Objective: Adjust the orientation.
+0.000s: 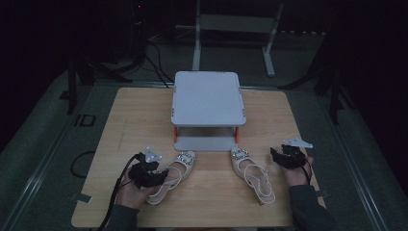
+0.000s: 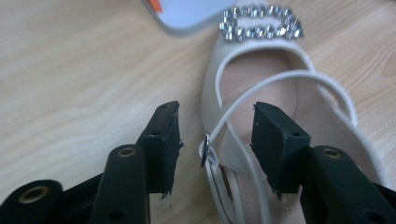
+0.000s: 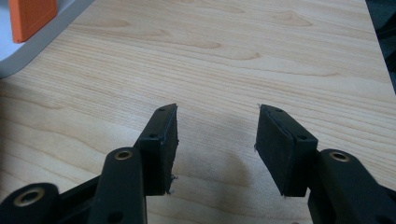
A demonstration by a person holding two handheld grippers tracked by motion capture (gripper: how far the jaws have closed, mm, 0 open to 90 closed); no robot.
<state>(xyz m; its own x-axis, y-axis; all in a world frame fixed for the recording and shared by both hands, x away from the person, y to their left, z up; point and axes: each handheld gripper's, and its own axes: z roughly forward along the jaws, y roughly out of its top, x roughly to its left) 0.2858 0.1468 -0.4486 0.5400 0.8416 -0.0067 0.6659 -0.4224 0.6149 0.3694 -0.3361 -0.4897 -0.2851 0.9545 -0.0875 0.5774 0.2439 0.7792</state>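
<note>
Fingers of the left gripper (image 2: 216,147) stand parted around the side wall of the left cream slingback shoe with a rhinestone buckle (image 2: 275,116), the small metal strap buckle (image 2: 205,150) between the pads, which do not yet press on it. That shoe lies at about seven o'clock on the light wooden table (image 1: 134,110), toe toward the shelf. It looks light, its sole and side wall fairly stiff, but the thin straps are soft and would slip or stretch under a pinch; the stones at the toe seem fragile. I judge the side wall near the strap buckle the soundest hold. Its matching cream shoe (image 1: 251,173) lies at five o'clock, well apart. Beside that one, the right gripper (image 3: 216,144) hovers over bare wood, jaws spread wide and holding nothing. At twelve o'clock stands a grey two-tier shelf with orange posts (image 1: 208,98).
</note>
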